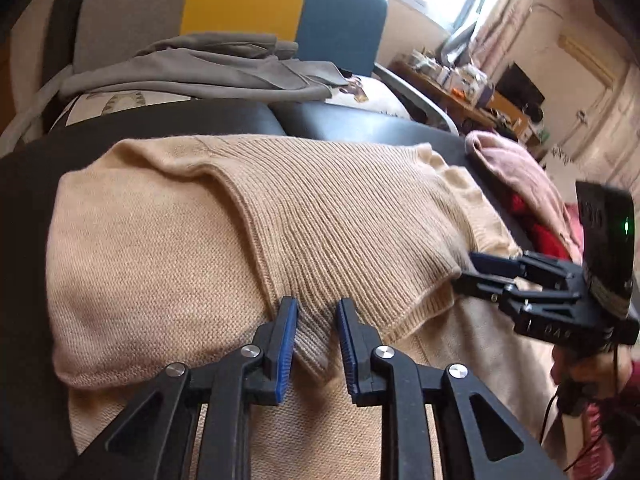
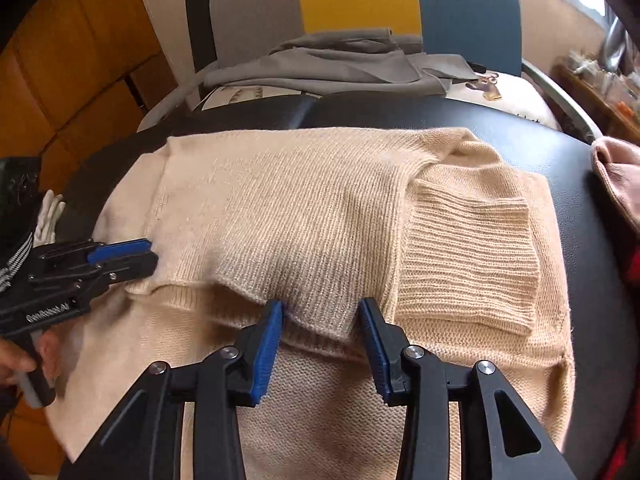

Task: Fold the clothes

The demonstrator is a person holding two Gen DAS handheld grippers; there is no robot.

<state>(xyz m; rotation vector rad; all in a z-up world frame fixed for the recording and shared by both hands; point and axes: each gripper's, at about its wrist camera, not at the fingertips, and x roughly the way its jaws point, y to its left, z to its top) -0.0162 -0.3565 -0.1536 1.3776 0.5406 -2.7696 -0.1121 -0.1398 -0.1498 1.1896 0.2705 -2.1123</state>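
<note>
I am looking down both grippers at a beige sweater [image 2: 304, 208] that is lying spread on a black table [image 2: 576, 168], with its upper part folded over the lower body and one ribbed cuff [image 2: 468, 264] resting flat on the right half. My left gripper [image 1: 317, 344] is sitting at the near edge of the folded layer with its blue-padded fingers [image 1: 287, 344] spread apart, and a ridge of knit is rising between them without being pinched. My right gripper [image 2: 320, 344] is doing the same further along that fold edge, its jaws likewise apart and straddling the hem of the folded layer. In the left view the right gripper [image 1: 476, 276] is showing from the side, tips touching the corner of the fold, and there its fingers are looking close together, though I cannot tell from that angle how wide they are. In the right view the left gripper [image 2: 132, 258] is reaching in from the left onto the sweater's edge, held by a hand [image 2: 24, 364]. A grey garment [image 2: 344, 64] is lying on a chair [image 2: 468, 20] behind the table, and a pink cloth [image 1: 516, 176] is sitting at the table's right edge, well apart from the sweater.
</note>
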